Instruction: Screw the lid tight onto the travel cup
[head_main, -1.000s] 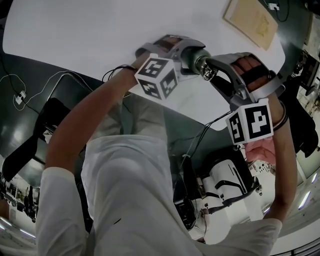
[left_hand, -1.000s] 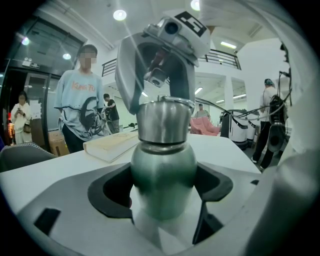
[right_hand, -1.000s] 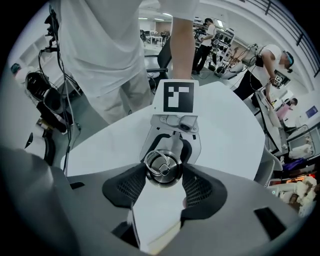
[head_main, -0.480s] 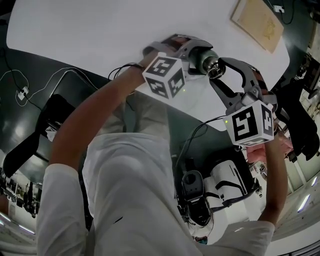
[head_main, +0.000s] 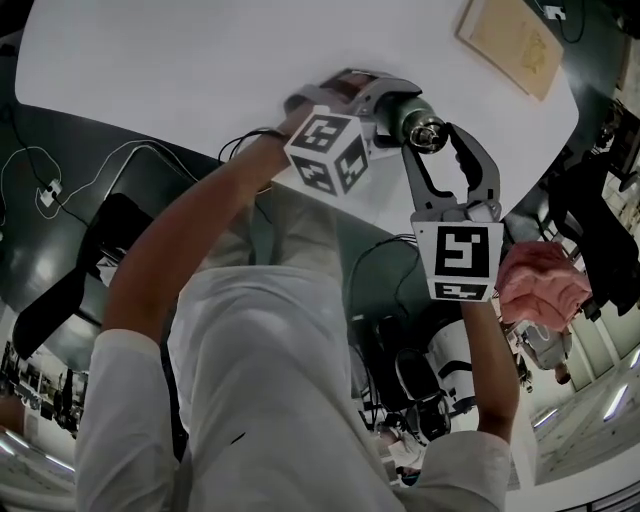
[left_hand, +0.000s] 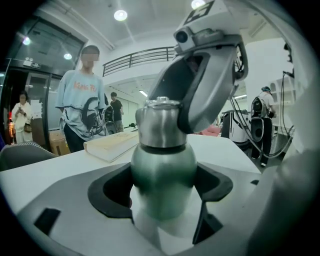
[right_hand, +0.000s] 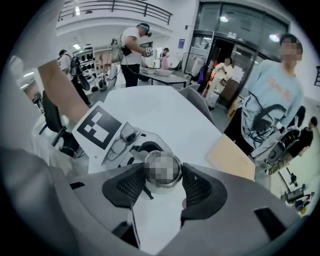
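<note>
A green metal travel cup (left_hand: 162, 175) with a silver lid (left_hand: 160, 122) is held above the white table (head_main: 200, 70). My left gripper (left_hand: 163, 189) is shut on the cup's body, its dark pads pressing both sides. From the other side, my right gripper (right_hand: 163, 176) is shut on the lid (right_hand: 162, 170), with a ribbed pad against each side of its rim. In the head view the left gripper (head_main: 392, 104) holds the cup (head_main: 403, 116) tilted. There the right gripper (head_main: 434, 140) reaches up from below onto the lid (head_main: 428, 131). The lid hides the cup's body in the right gripper view.
A tan book (head_main: 505, 40) lies at the table's far right corner. It also shows as the book (left_hand: 112, 145) behind the cup. Several people stand beyond the table, one of them a person (left_hand: 82, 105) close to its far edge. Cables (head_main: 90, 165) run over the dark floor.
My right gripper has rolled around the lid. Its marker cube swung from the right of the cup to below it. The left gripper and the cup stayed put.
</note>
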